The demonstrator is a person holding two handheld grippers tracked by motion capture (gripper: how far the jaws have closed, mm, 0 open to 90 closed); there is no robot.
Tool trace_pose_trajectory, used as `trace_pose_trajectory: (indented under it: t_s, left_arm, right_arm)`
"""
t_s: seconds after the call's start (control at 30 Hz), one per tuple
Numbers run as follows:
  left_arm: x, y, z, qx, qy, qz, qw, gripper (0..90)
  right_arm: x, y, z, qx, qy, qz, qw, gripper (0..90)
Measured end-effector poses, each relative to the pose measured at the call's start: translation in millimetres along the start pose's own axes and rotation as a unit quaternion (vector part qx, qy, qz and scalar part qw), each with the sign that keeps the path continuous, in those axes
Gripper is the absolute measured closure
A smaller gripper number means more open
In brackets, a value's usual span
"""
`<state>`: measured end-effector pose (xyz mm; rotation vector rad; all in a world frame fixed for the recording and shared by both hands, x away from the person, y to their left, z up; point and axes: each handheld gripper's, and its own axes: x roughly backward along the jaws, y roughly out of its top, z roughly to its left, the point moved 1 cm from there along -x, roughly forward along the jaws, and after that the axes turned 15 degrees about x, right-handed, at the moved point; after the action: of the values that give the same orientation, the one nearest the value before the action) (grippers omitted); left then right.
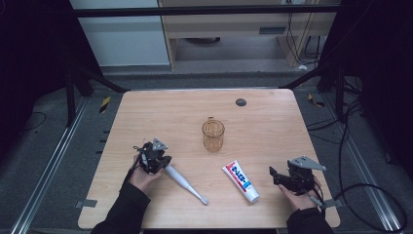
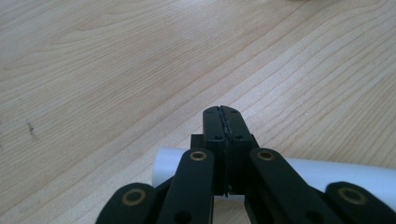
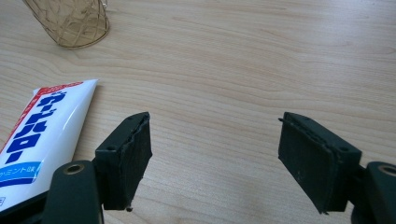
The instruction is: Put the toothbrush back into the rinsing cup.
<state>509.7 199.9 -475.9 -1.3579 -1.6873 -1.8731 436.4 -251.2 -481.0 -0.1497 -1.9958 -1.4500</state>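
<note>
A white electric toothbrush (image 1: 185, 183) lies slantwise on the wooden table (image 1: 160, 112), its head toward the front edge. My left gripper (image 1: 163, 160) hovers at the handle end, jaws shut. In the left gripper view the left gripper (image 2: 222, 112) has its pads pressed together with nothing between them, and the toothbrush handle (image 2: 327, 172) lies just under them. A white toothpaste tube (image 1: 240, 181) lies right of the brush. My right gripper (image 1: 273, 176) stands open to the right of the tube. In the right gripper view the right gripper (image 3: 212, 140) is empty, with the tube (image 3: 46, 130) beside its left jaw.
An amber patterned glass mug (image 1: 213, 135) stands upright at the table's middle, also at the top left of the right gripper view as the mug (image 3: 70, 21). A small dark round disc (image 1: 240, 102) sits near the far edge. Black frame posts and cables surround the table.
</note>
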Motion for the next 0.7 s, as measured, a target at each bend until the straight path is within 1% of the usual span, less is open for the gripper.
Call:
trace_pose_trajectory:
  t_s: [0.37,0.63,0.7]
  left_arm:
    - [10.0,-8.8,4.3,-0.002,0.007,0.0,1.0,89.8]
    - [12.9,-14.0,3.6,-0.005,0.011,0.006,0.9999,89.8]
    - [14.9,-15.1,3.8,-0.006,0.01,0.004,0.9999,89.8]
  right_arm:
    - [0.4,-0.1,0.0,0.001,-0.001,0.0,1.0,25.6]
    - [0.8,-0.5,-0.9,-0.001,-0.001,0.0,1.0,25.6]
    - [0.8,-0.5,-0.7,-0.002,-0.001,0.0,1.0,25.6]
